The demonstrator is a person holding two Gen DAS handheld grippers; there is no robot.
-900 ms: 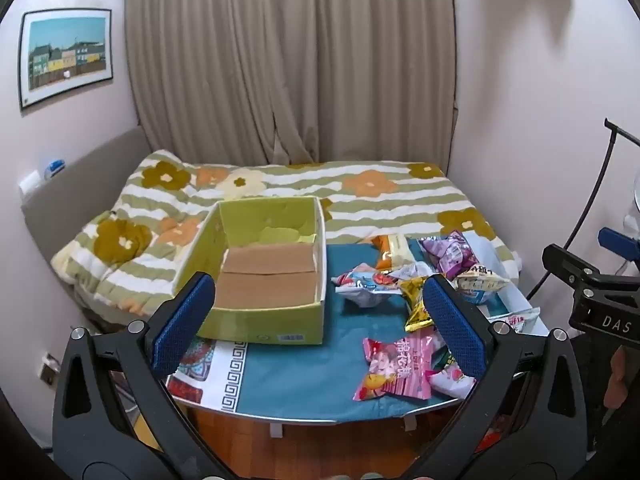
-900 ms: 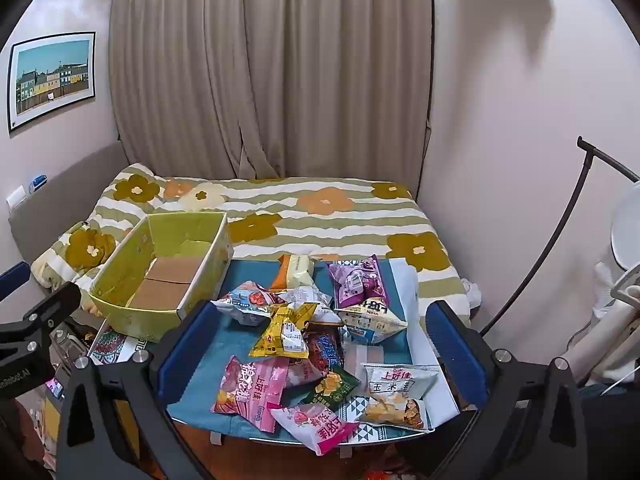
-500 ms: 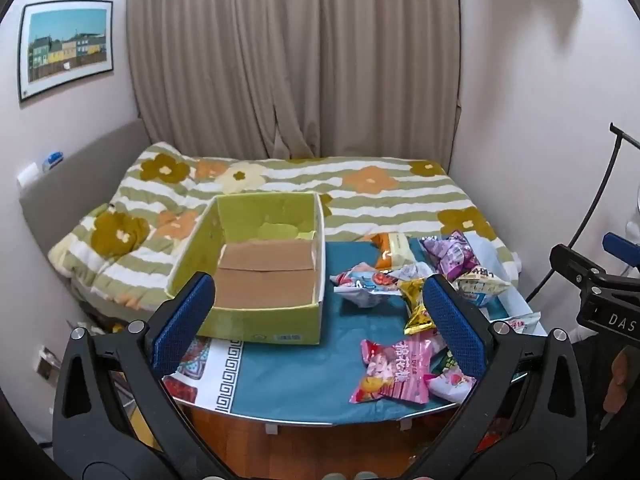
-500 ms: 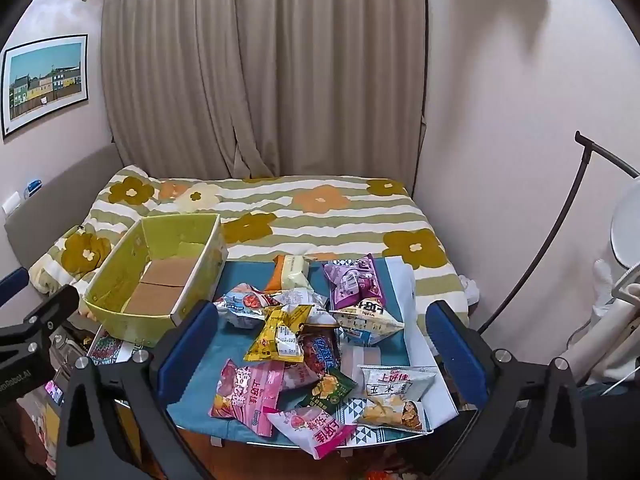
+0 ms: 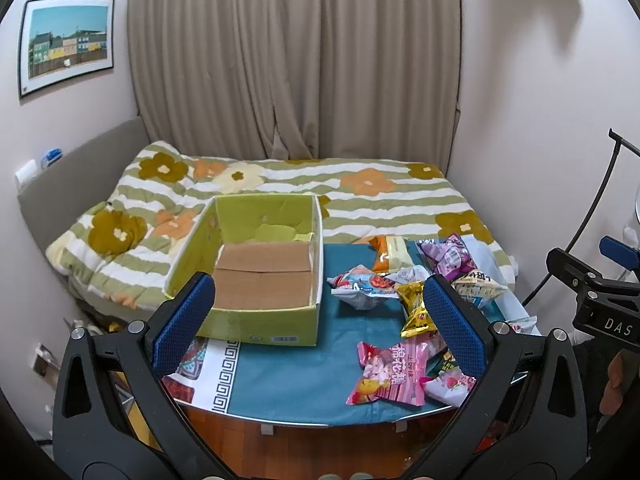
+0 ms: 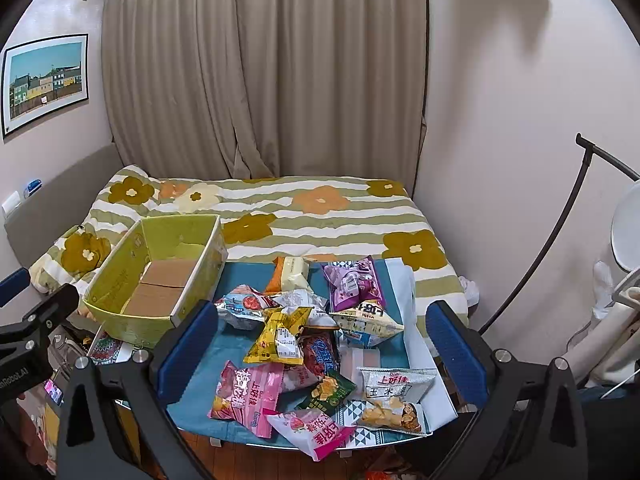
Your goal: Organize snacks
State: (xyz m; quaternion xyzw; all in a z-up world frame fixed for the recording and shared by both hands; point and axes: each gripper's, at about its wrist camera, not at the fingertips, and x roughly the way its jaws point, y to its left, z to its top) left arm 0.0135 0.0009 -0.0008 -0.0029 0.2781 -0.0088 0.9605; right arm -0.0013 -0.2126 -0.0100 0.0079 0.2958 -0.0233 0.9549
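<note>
A yellow-green cardboard box point(image 5: 256, 326) point(image 6: 120, 322) stands empty on the left of a small table with a teal cloth point(image 5: 304, 372) point(image 6: 200, 396). To its right lies a heap of snack bags: a pink one point(image 5: 394, 374) point(image 6: 246, 394), a gold one point(image 5: 416, 310) point(image 6: 282, 336), a purple one point(image 5: 450, 256) point(image 6: 354, 284) and a white corn-chip bag point(image 6: 394, 398). My left gripper point(image 5: 320, 328) hangs open above the table's near edge, in front of the box. My right gripper point(image 6: 320, 344) hovers open over the heap, holding nothing.
Behind the table is a bed with a striped, flowered quilt point(image 5: 360, 192) point(image 6: 320, 216), then beige curtains point(image 5: 296, 60). A black stand point(image 6: 560, 240) curves up at the right. Wooden floor point(image 5: 320, 452) shows below the table's front edge.
Both grippers have drawn slightly closer and dipped, so the table and box sit a little higher and larger in view. Neither pair of jaws has changed; the snacks lie as before.
</note>
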